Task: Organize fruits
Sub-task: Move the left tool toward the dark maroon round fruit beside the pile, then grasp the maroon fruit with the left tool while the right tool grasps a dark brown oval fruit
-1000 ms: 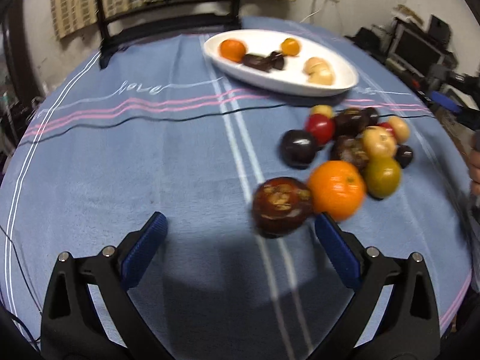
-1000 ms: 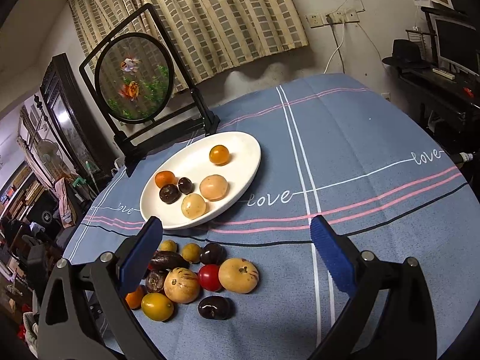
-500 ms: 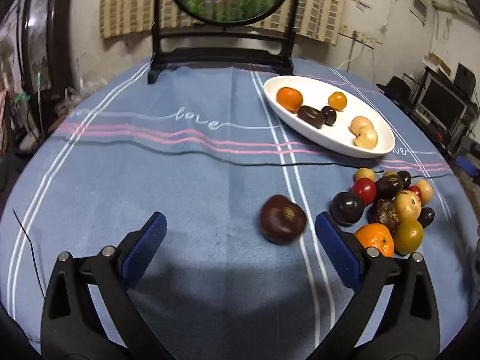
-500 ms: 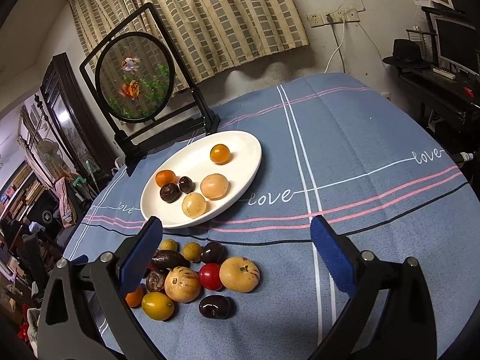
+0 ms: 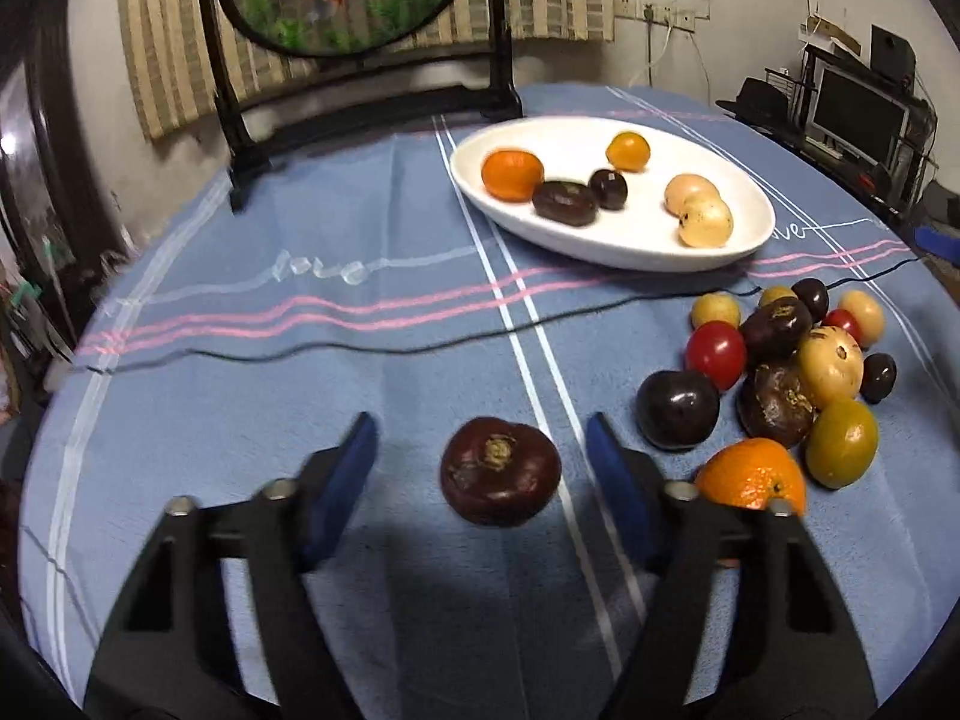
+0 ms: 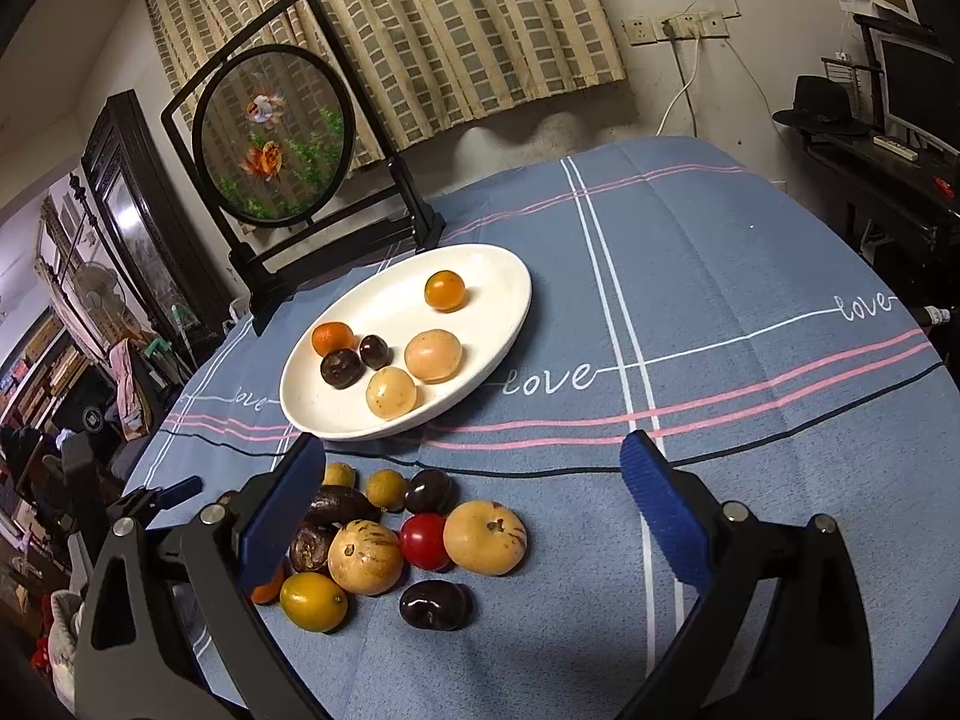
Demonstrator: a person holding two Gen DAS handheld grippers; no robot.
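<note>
Only in the left wrist view do we see the dark maroon fruit [image 5: 500,471], alone on the blue tablecloth [image 5: 300,384] between the closing jaws of the left gripper [image 5: 481,463], pads not yet touching it. It is round, stem scar facing up. The right gripper [image 6: 474,507] hangs released over the fruit pile [image 6: 384,540], near the white plate [image 6: 480,354].
</note>
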